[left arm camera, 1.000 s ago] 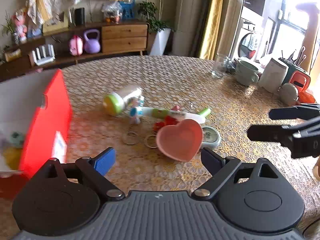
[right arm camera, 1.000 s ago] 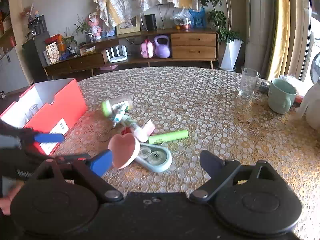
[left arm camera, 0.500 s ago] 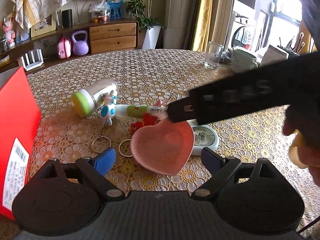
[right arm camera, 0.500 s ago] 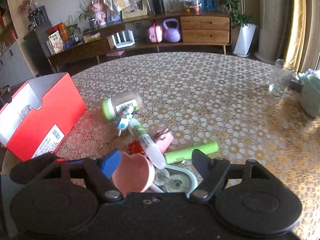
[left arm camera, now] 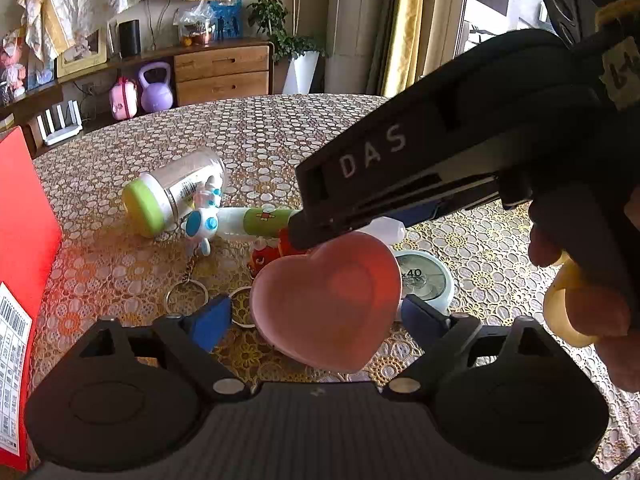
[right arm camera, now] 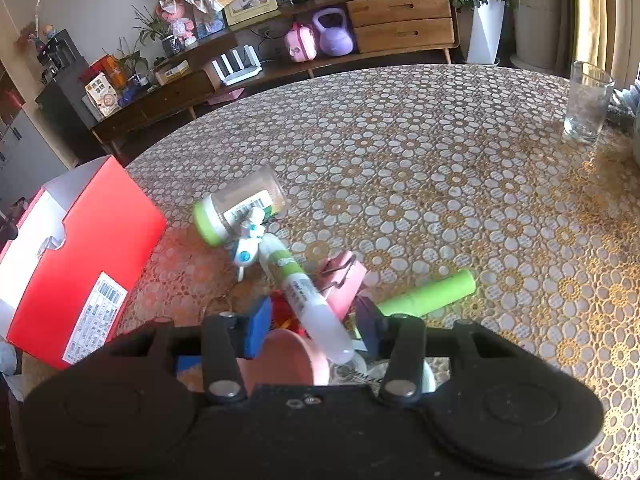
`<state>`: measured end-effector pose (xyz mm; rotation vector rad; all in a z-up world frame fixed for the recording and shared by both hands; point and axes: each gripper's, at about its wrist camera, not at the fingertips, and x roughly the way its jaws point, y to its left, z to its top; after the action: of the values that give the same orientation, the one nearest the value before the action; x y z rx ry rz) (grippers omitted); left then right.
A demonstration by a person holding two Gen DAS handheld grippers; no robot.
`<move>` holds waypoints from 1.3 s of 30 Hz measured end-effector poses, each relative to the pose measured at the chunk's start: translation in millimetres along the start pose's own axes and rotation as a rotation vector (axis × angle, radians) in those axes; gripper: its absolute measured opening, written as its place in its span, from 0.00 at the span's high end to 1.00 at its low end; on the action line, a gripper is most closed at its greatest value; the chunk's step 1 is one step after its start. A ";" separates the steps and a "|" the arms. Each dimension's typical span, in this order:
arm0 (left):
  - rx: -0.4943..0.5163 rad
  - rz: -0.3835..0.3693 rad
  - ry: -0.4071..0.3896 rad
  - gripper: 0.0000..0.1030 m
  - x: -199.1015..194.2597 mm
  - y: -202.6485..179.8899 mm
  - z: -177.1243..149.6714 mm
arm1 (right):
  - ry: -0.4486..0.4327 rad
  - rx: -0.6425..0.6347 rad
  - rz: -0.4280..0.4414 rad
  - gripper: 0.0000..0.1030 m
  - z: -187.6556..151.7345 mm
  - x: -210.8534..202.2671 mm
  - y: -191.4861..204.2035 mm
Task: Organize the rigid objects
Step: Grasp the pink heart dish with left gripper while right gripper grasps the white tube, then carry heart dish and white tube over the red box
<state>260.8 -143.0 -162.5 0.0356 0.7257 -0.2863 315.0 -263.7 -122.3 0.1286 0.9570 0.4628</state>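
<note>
A pink heart-shaped dish (left arm camera: 328,300) lies in a pile of small things on the table, between the fingers of my open left gripper (left arm camera: 316,320). My right gripper (right arm camera: 316,326) is open and straddles the white tube with a green label (right arm camera: 304,292), just above the heart dish (right arm camera: 288,356); its body crosses the left wrist view (left arm camera: 420,176). A jar with a green lid (left arm camera: 172,196) and a white-and-blue toy keychain (left arm camera: 202,224) lie behind. A green cylinder (right arm camera: 432,292) and a pink clip (right arm camera: 344,276) lie beside the tube.
An open red box (right arm camera: 80,256) stands at the left of the table. A round white scale (left arm camera: 424,280) lies under the pile. A drinking glass (right arm camera: 586,104) stands at the far right. A sideboard (right arm camera: 400,20) stands beyond the table.
My right gripper has moved forward and down over the pile, now straddling the tube. My left gripper has closed in on the heart dish, which now sits between its fingers.
</note>
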 end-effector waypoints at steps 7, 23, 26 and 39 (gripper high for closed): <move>0.009 -0.010 -0.018 0.26 -1.5 -0.6 -1.5 | -0.006 0.021 0.003 0.67 2.0 2.5 1.5; -0.005 0.006 -0.023 0.28 -25.6 7.8 -1.7 | -0.066 0.063 0.007 0.84 0.6 -19.5 7.5; -0.004 0.015 -0.019 0.28 -33.2 8.7 -0.8 | -0.083 0.060 0.006 0.84 -2.2 -29.3 11.3; -0.001 0.015 -0.057 0.28 -97.0 19.2 9.3 | -0.180 0.011 -0.007 0.85 -11.6 -79.7 43.0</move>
<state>203.0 -101.9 -92.8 0.0321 0.6689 -0.2719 252.9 -261.0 -55.4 0.1737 0.7829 0.4320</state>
